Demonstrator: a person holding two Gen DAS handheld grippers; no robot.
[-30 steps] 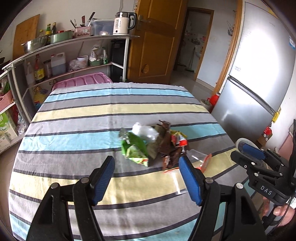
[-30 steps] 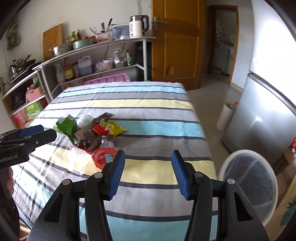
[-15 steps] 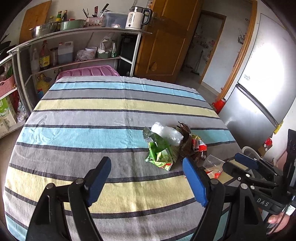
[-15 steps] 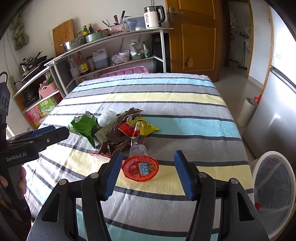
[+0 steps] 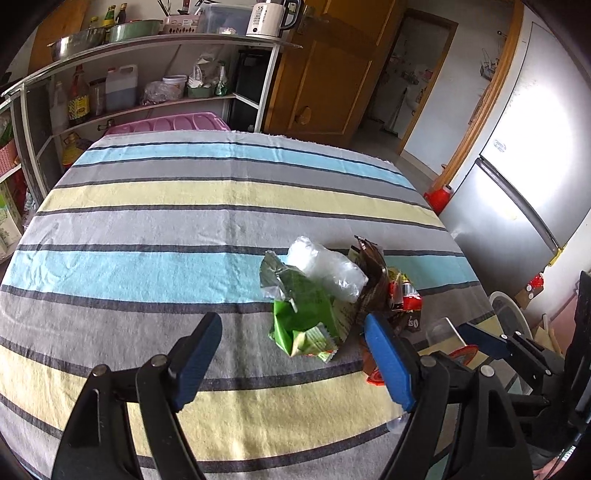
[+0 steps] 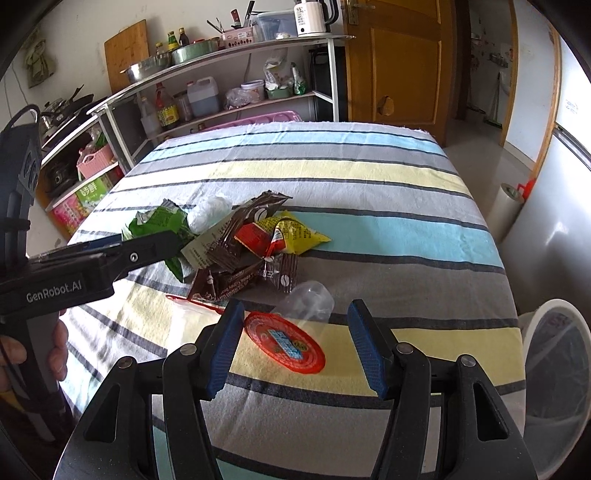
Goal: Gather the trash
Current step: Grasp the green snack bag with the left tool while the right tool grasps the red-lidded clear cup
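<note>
- My right gripper [image 6: 295, 343] has its blue-padded fingers spread wide with nothing in them, hanging just above the round red foil lid [image 6: 284, 341] that lies flat on the yellow stripe of the striped tablecloth [image 6: 369, 177].
- Just past that lid there's a clear plastic cup [image 6: 308, 301] tipped on its side.
- My left gripper [image 5: 291, 363] is spread wide too, holding nothing, over the cloth right in front of the crumpled green snack bag [image 5: 303, 314].
- The trash pile sits near the right edge of the table: green bag, a scrunched clear plastic bag [image 5: 325, 267] touching it, brown coffee sachets [image 6: 240, 254], a red wrapper [image 6: 255, 236] and a yellow snack packet [image 6: 295, 232], all overlapping.
- White round bin with a clear liner [image 6: 554, 369] stands on the floor beside the table, on my right.
- Further out: metal shelf rack [image 6: 221, 55] with bottles and bowls, white kettle [image 6: 310, 18] on top, wooden door [image 6: 399, 66], silver fridge [image 5: 517, 166].
</note>
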